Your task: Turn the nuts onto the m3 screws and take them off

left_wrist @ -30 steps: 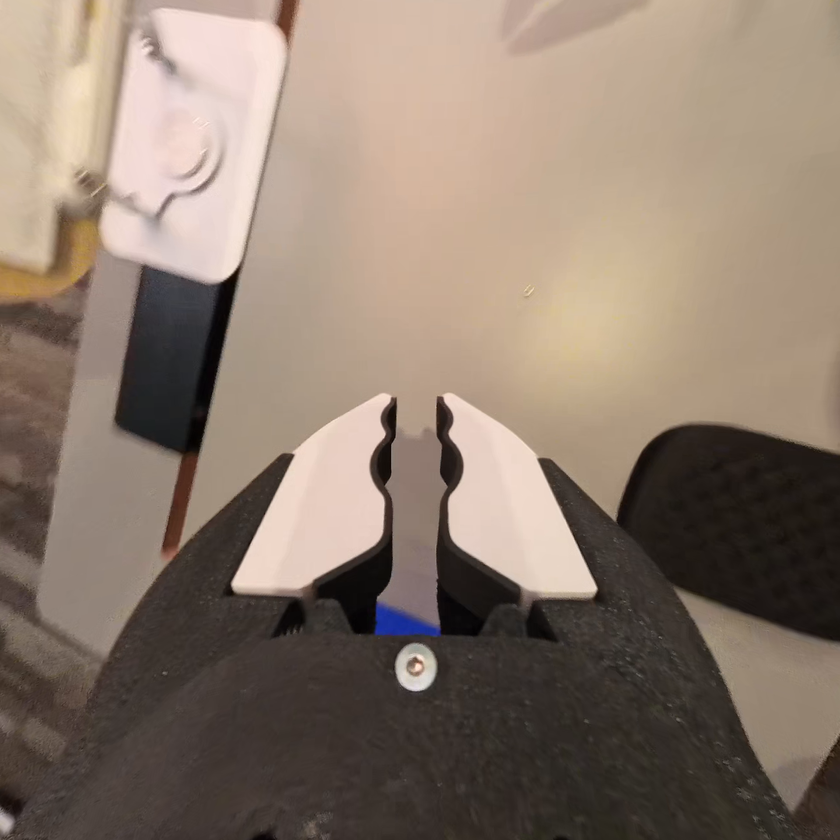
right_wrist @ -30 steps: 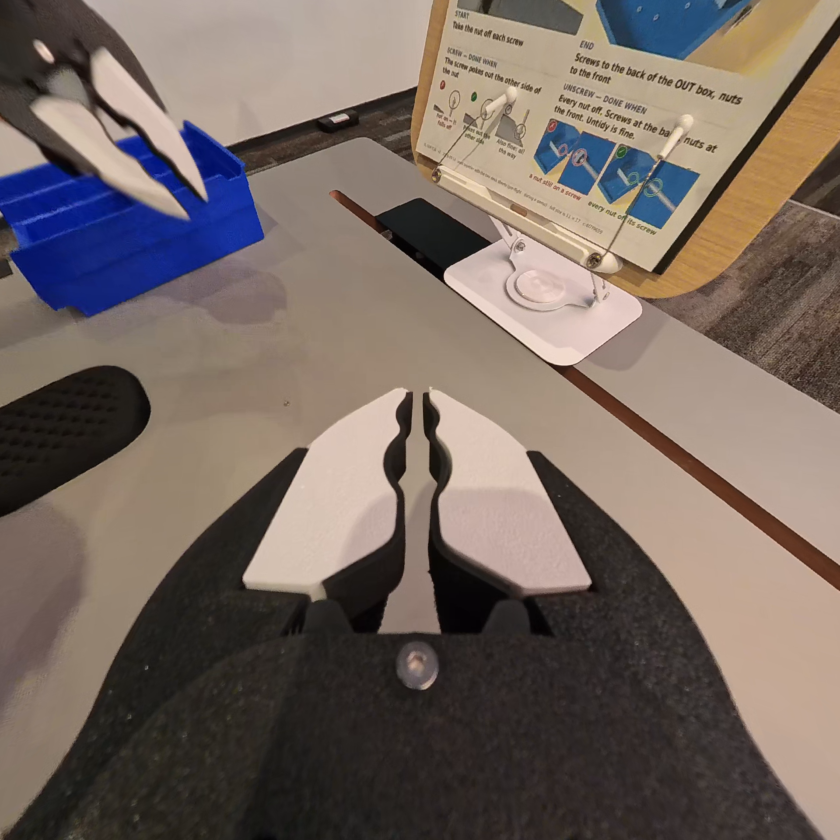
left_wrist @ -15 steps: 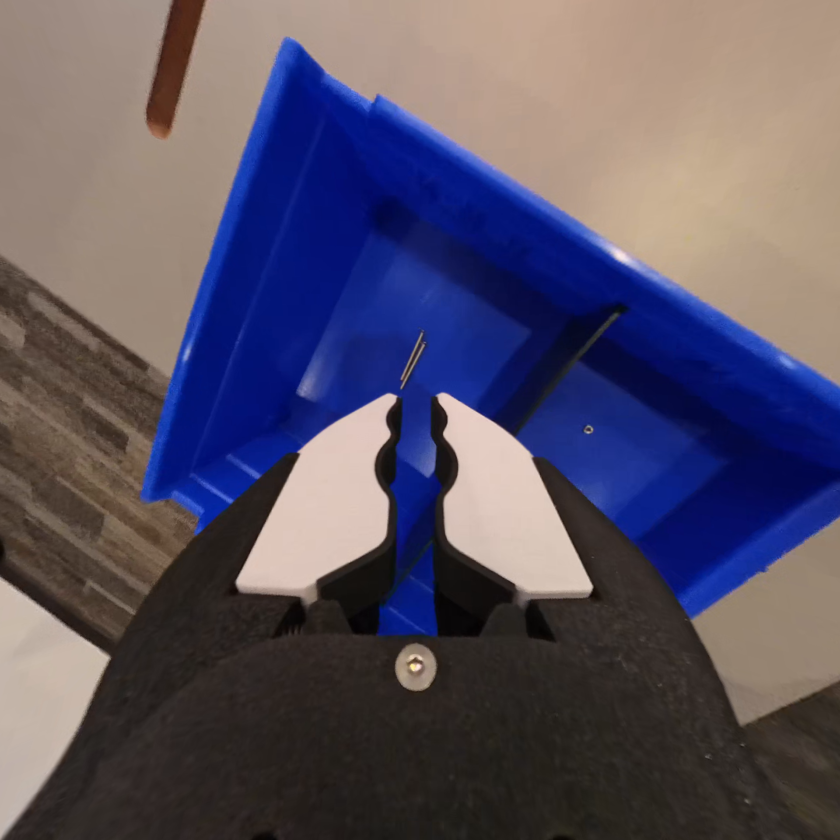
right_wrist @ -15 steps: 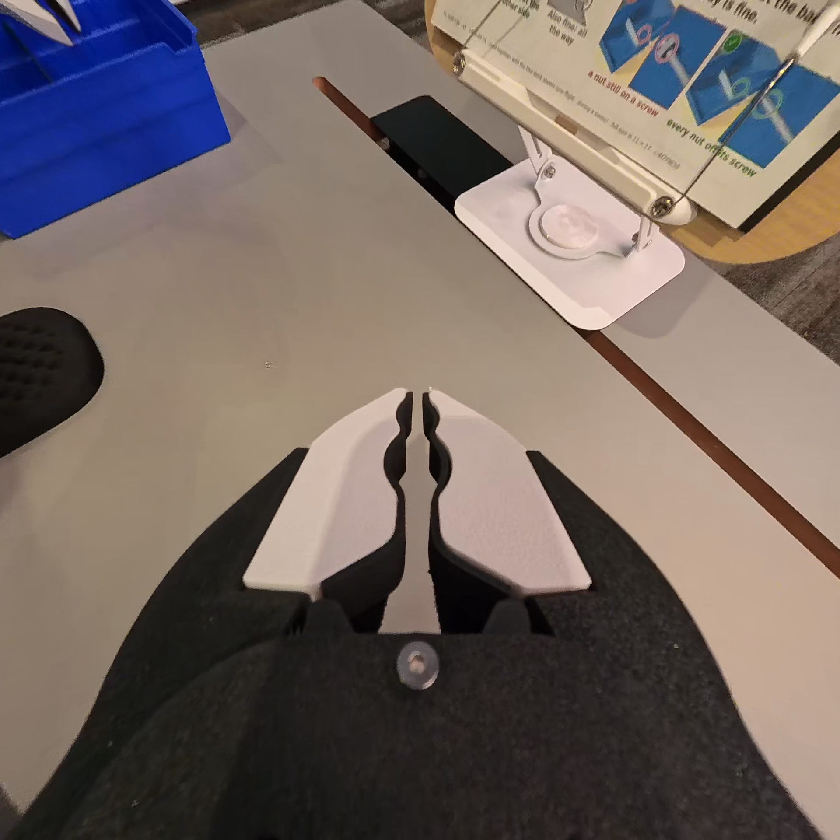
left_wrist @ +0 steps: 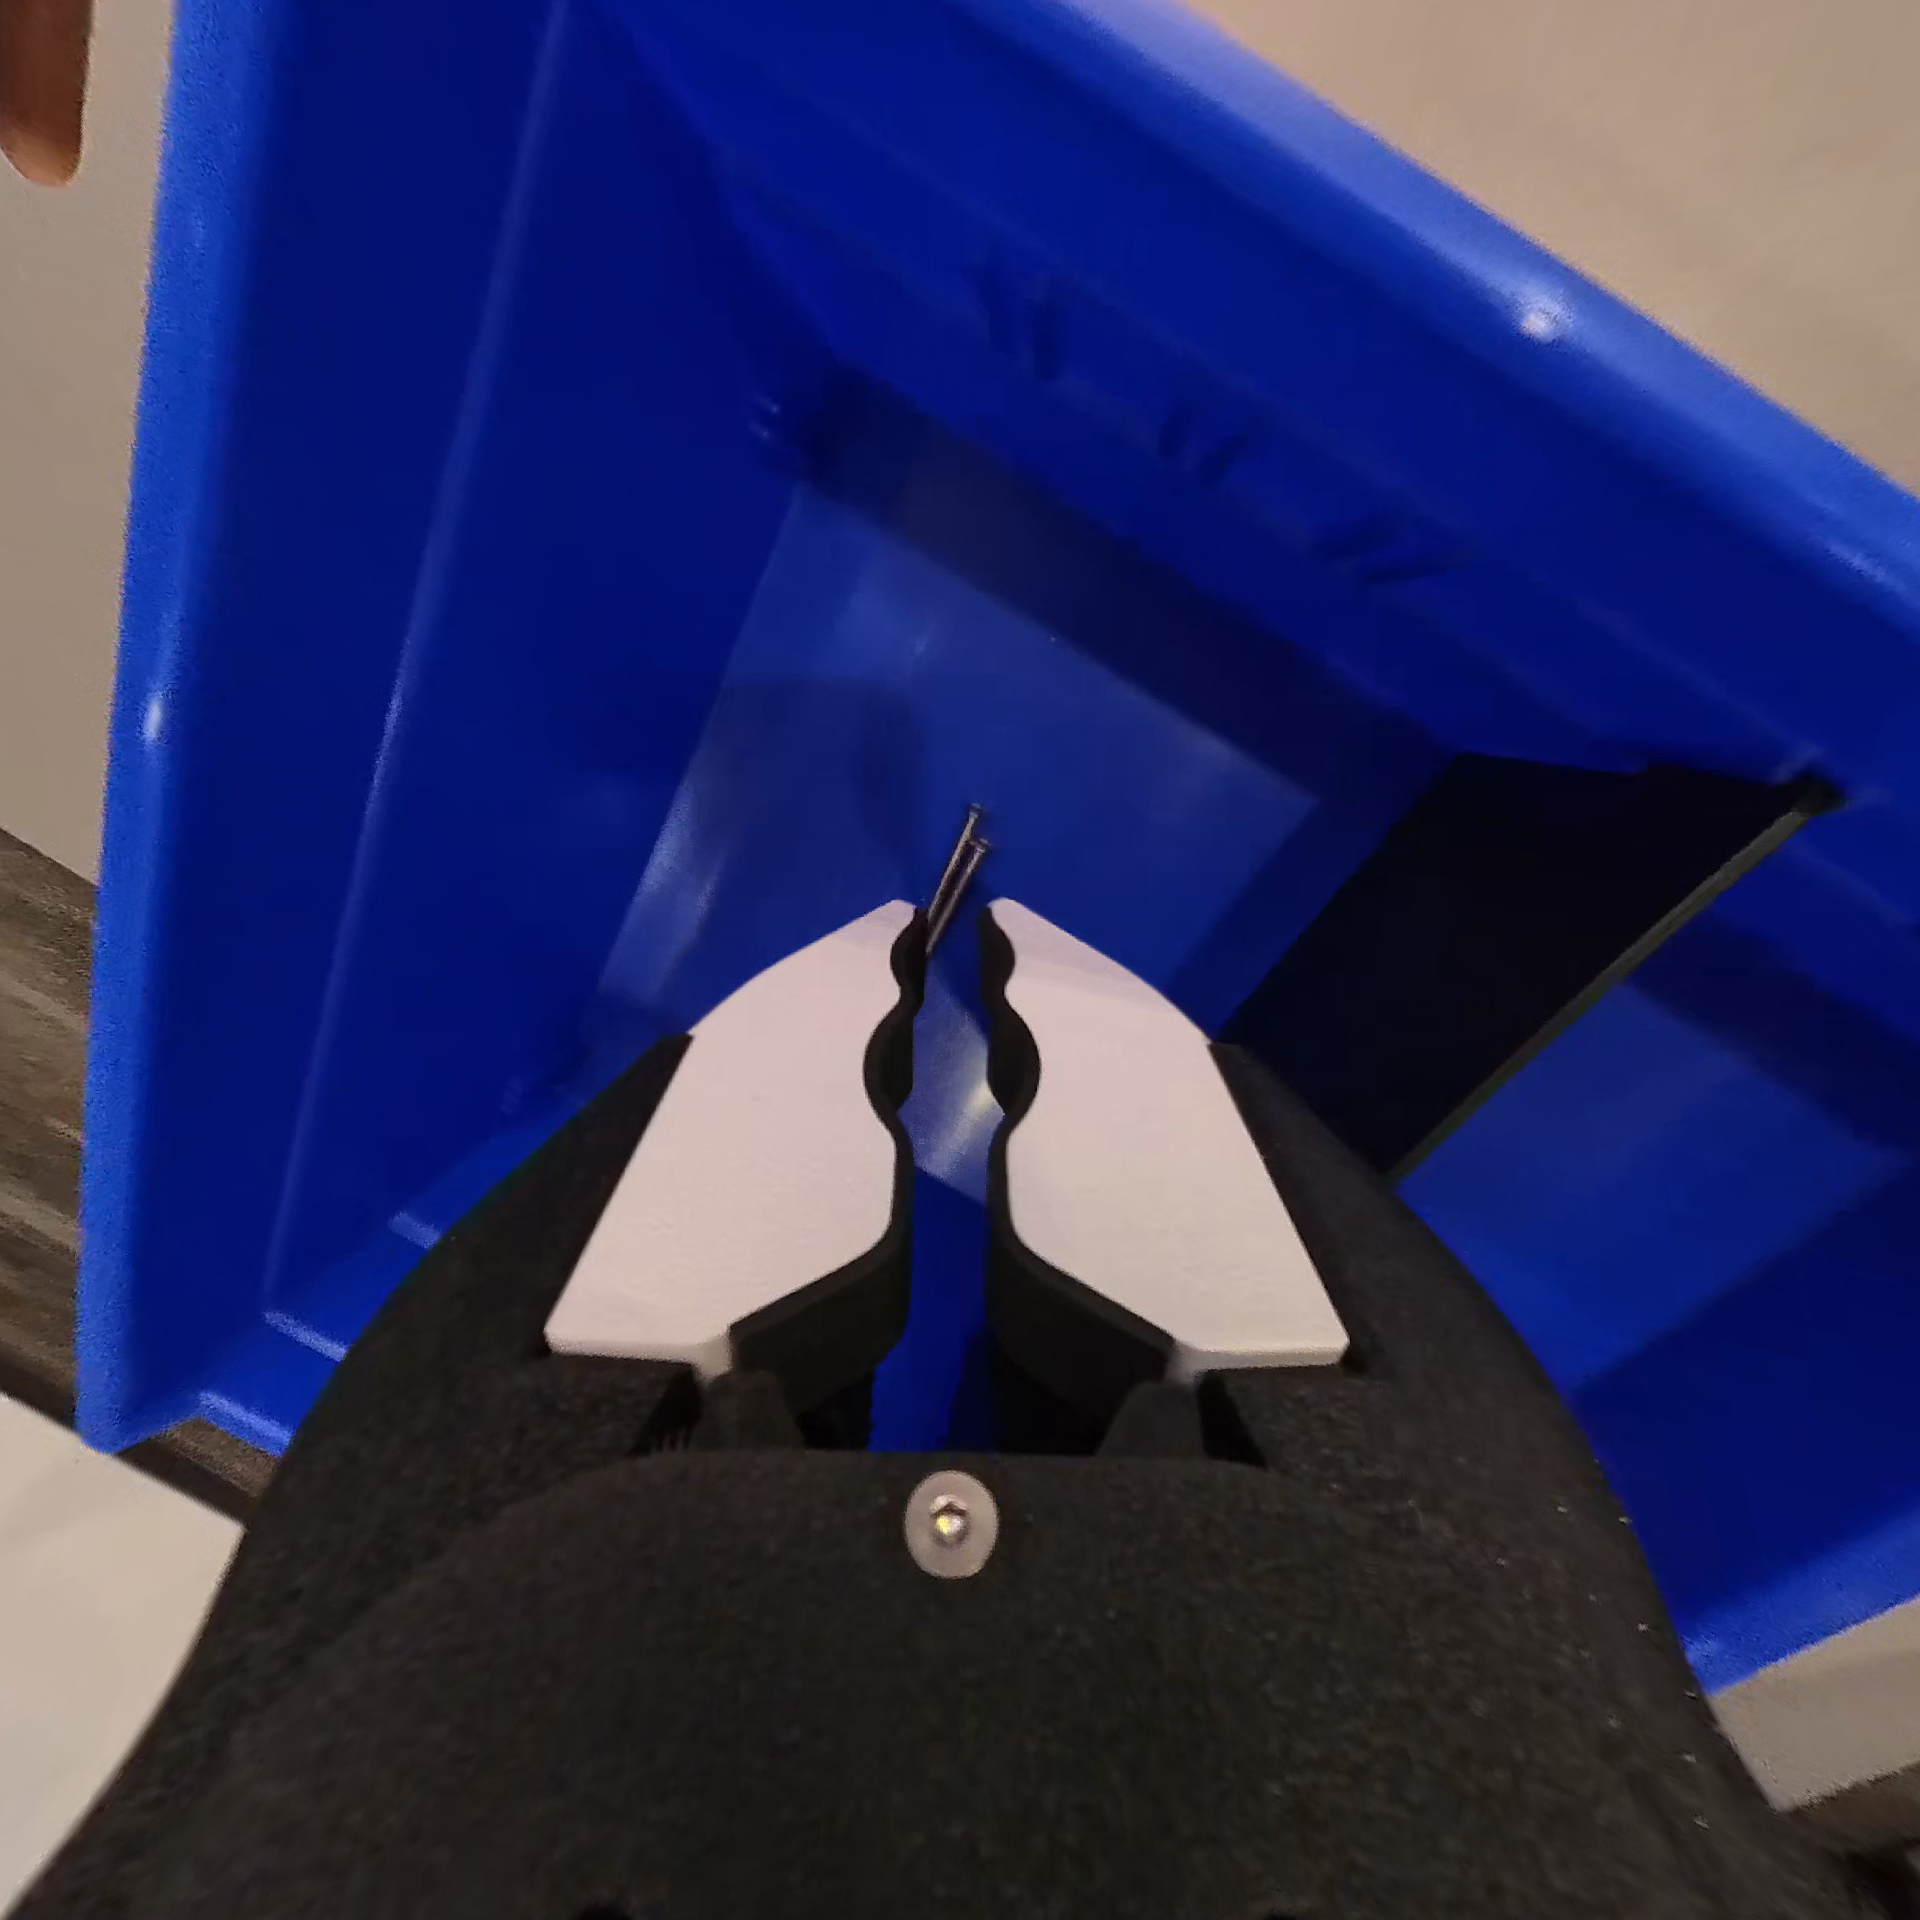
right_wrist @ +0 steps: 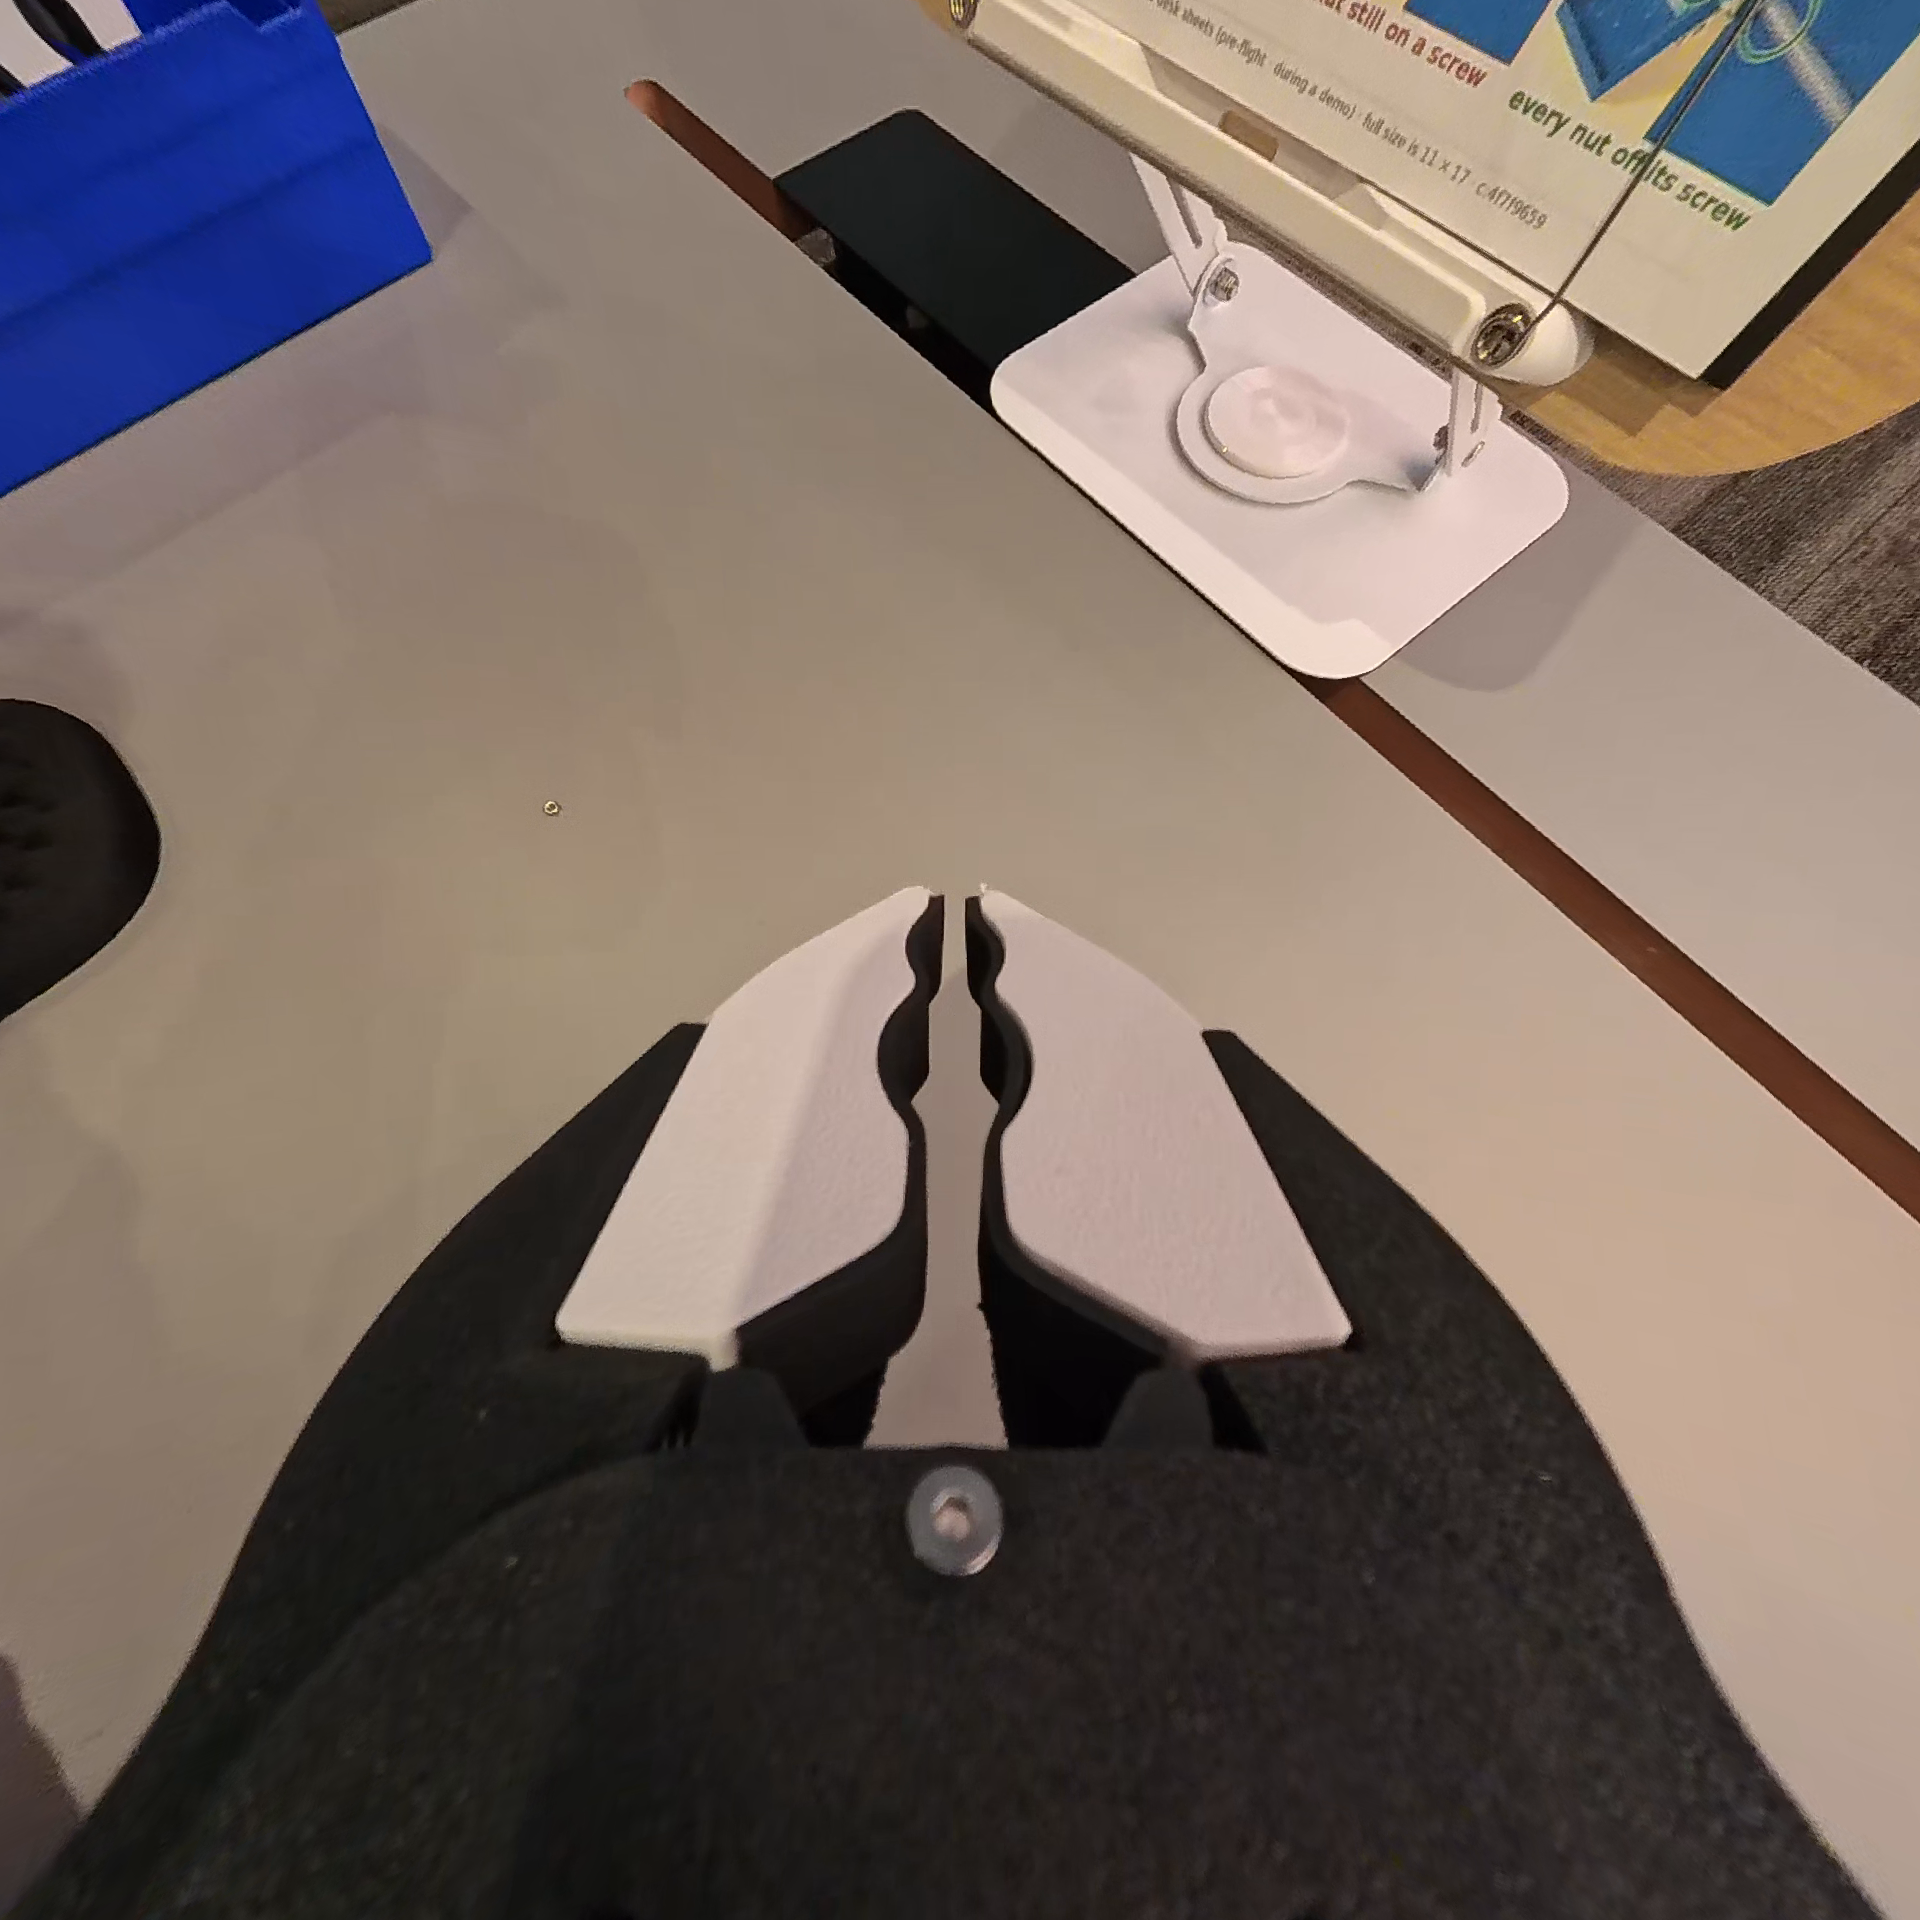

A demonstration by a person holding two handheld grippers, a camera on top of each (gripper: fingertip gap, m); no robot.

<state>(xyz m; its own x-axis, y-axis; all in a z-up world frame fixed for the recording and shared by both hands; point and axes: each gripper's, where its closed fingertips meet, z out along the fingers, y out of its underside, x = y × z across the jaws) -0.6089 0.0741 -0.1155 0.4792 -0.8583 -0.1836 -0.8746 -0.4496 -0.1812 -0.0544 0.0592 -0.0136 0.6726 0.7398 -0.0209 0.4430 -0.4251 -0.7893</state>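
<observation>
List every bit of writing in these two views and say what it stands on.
Printed sheet on the white stand: red, green and small black print, partly legible; I do not quote writing.
Blue bin, inner wall: faint raised marks, too blurred to read.
Left tongs and right tongs: no writing shows.

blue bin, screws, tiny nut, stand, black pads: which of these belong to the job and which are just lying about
Job:
screws in the blue bin
nut loose on the table
left gripper
right gripper

Lying about:
white stand with instruction sheet
black textured pad
black block
</observation>
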